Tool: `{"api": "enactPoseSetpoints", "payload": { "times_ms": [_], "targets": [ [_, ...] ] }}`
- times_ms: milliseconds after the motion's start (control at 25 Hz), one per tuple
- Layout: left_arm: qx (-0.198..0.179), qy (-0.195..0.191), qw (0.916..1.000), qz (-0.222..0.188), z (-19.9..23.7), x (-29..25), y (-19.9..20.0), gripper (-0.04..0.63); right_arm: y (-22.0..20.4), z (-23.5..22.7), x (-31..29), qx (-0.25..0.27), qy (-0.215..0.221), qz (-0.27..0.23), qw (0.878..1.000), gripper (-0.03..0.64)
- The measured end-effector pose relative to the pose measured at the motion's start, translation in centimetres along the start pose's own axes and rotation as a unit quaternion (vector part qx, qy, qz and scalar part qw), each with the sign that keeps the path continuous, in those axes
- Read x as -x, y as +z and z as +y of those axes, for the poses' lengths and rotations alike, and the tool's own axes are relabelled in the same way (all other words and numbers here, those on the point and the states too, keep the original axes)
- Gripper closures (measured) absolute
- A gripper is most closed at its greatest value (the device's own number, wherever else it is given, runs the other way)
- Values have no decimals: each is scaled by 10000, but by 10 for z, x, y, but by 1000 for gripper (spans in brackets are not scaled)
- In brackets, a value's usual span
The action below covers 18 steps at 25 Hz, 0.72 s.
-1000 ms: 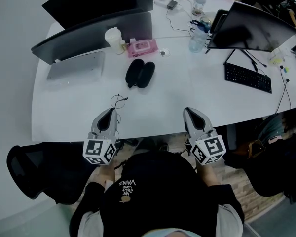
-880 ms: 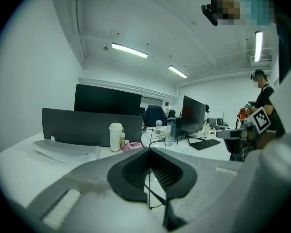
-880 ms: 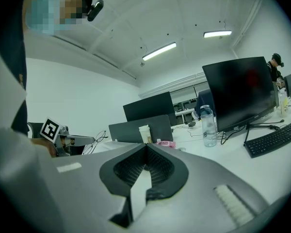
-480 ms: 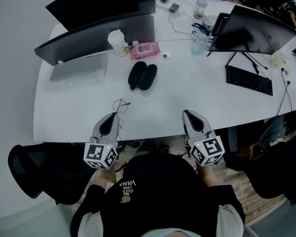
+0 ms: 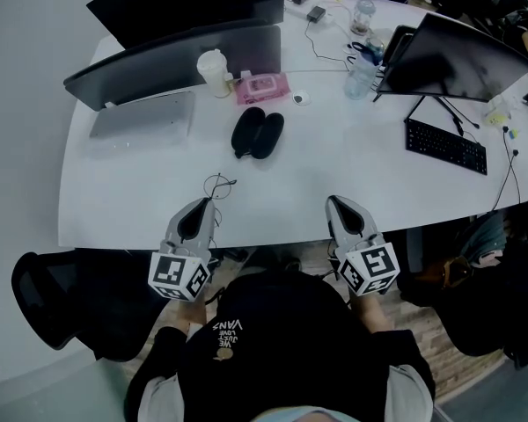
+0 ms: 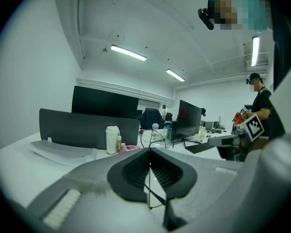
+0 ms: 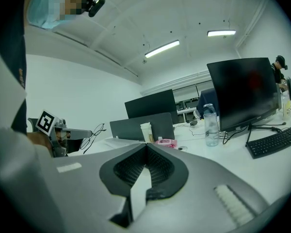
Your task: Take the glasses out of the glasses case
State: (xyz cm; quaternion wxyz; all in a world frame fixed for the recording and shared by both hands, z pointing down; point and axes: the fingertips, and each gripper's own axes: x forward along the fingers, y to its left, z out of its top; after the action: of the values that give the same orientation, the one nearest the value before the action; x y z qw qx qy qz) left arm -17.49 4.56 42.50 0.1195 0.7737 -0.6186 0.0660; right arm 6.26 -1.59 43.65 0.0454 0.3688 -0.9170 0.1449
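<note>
Thin wire-framed glasses (image 5: 217, 184) hang just above the near edge of the white table (image 5: 334, 170), and my left gripper (image 5: 212, 200) is shut on them. In the left gripper view one temple wire (image 6: 149, 178) runs down between the closed jaws of the left gripper (image 6: 149, 150). The black glasses case (image 5: 257, 133) lies open and empty at mid-table, well beyond both grippers. My right gripper (image 5: 333, 201) hovers at the table's near edge, shut with nothing in it. The right gripper view shows its own tips (image 7: 146, 145) pressed together, with the glasses (image 7: 93, 131) off to the left.
Behind the case stand a white cup (image 5: 213, 70) and a pink wipes pack (image 5: 262, 86), with a laptop (image 5: 141, 117) to the left. Monitors line the back, and a keyboard (image 5: 446, 146) and bottle (image 5: 359, 77) sit to the right. A black chair (image 5: 53, 301) is near left.
</note>
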Motion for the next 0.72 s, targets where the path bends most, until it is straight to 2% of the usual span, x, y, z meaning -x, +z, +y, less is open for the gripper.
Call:
{"api": "enactPoseSetpoints", "payload": {
  "times_ms": [720],
  "targets": [
    [77,25,10000,-11,10,0,-2,588,0,6,-12,40,65,43,10000,620]
  ]
}}
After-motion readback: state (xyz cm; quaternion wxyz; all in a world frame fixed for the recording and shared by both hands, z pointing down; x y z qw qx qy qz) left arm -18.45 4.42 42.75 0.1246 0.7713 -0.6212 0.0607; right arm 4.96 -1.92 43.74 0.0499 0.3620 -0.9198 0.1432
